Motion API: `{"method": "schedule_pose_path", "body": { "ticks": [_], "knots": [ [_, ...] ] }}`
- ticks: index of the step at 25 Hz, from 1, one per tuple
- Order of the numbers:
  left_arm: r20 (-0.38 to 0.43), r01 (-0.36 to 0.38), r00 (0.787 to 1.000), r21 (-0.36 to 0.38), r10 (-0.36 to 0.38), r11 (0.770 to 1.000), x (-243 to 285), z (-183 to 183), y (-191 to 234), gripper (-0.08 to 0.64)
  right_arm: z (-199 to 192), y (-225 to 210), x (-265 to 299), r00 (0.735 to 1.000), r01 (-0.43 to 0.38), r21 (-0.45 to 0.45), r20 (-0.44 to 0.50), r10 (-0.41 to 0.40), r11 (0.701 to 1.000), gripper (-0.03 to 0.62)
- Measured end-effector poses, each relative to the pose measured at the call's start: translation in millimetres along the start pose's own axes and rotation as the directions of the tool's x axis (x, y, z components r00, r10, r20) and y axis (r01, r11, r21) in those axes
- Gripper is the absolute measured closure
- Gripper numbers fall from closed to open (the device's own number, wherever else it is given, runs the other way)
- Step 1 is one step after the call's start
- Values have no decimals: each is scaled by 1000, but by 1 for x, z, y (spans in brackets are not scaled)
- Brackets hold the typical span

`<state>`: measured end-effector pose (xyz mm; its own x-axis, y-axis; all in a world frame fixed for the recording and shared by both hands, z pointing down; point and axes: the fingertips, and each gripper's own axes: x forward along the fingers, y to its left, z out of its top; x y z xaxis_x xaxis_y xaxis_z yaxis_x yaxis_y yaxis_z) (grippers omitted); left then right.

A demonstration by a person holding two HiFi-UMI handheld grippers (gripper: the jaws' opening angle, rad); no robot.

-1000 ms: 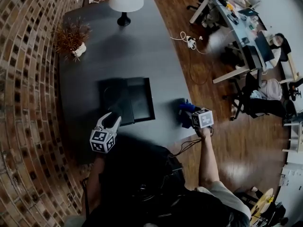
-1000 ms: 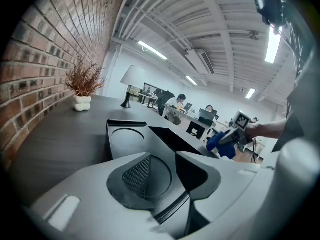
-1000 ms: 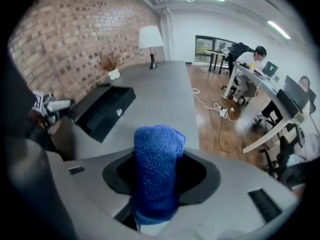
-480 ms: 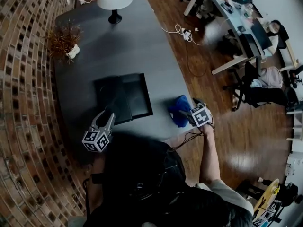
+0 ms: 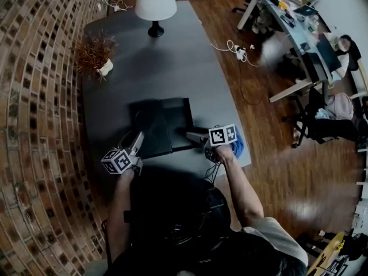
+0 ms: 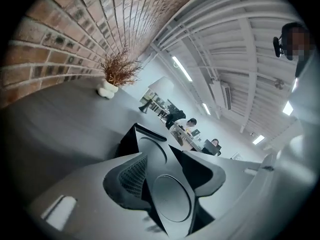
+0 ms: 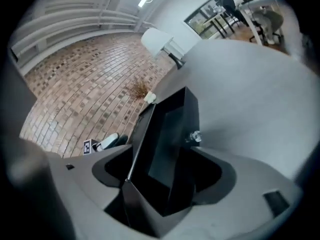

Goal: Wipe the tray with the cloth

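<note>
A black tray (image 5: 164,125) lies on the grey table (image 5: 172,68). My left gripper (image 5: 138,138) is at its near left corner. In the left gripper view the tray (image 6: 150,149), with a round recess, reaches in between that gripper's (image 6: 167,179) jaws, which have just been opening. My right gripper (image 5: 194,135) points left at the tray's near right corner. Its jaws (image 7: 162,176) have just been closing, but they still stand wide around the tray's rim (image 7: 170,134). The blue cloth (image 5: 237,147) lies loose on the table behind the right hand.
A white lamp (image 5: 155,4) and a dried plant in a white vase (image 5: 95,53) stand at the table's far end. A brick wall (image 5: 34,125) runs along the left. Cables (image 5: 236,49) lie on the wood floor, with desks and seated people beyond.
The right gripper let go of the blue cloth and swung left to the tray's near right corner. The cloth stayed by the table's right edge. The left gripper shifted a little and rolled.
</note>
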<state>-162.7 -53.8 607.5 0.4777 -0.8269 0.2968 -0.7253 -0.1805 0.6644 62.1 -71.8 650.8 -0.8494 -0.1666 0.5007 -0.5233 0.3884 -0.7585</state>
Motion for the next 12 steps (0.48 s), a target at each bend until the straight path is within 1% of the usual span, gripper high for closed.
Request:
{"method": "schedule_pose_path", "body": {
  "ticks": [2, 4, 5, 7, 10, 11, 12],
  "knots": [
    [-13, 30, 999, -21, -30, 999, 5, -3, -4, 339, 1, 7, 7, 999, -40, -3, -19, 40, 999, 218],
    [-10, 61, 998, -32, -61, 998, 10, -3, -9, 369, 5, 22, 13, 996, -82, -37, -39, 80, 996, 258],
    [-9, 70, 998, -30, -70, 997, 12, -2, -11, 373, 6, 28, 18, 994, -94, -57, -58, 90, 994, 256],
    [-13, 72, 997, -22, -73, 997, 13, -1, -12, 377, 2, 39, 34, 988, -118, -88, -107, 108, 989, 256],
    [-11, 67, 998, -24, -68, 997, 13, 0, -12, 377, -6, 68, 65, 970, -207, -79, -146, 195, 975, 256],
    [-10, 63, 998, -22, -64, 998, 13, 0, -12, 377, -10, 76, 76, 966, -221, -86, -156, 206, 971, 258],
    [-8, 59, 998, -20, -59, 998, 13, 0, -12, 376, -13, 81, 85, 966, -216, -101, -167, 198, 971, 257]
  ]
}}
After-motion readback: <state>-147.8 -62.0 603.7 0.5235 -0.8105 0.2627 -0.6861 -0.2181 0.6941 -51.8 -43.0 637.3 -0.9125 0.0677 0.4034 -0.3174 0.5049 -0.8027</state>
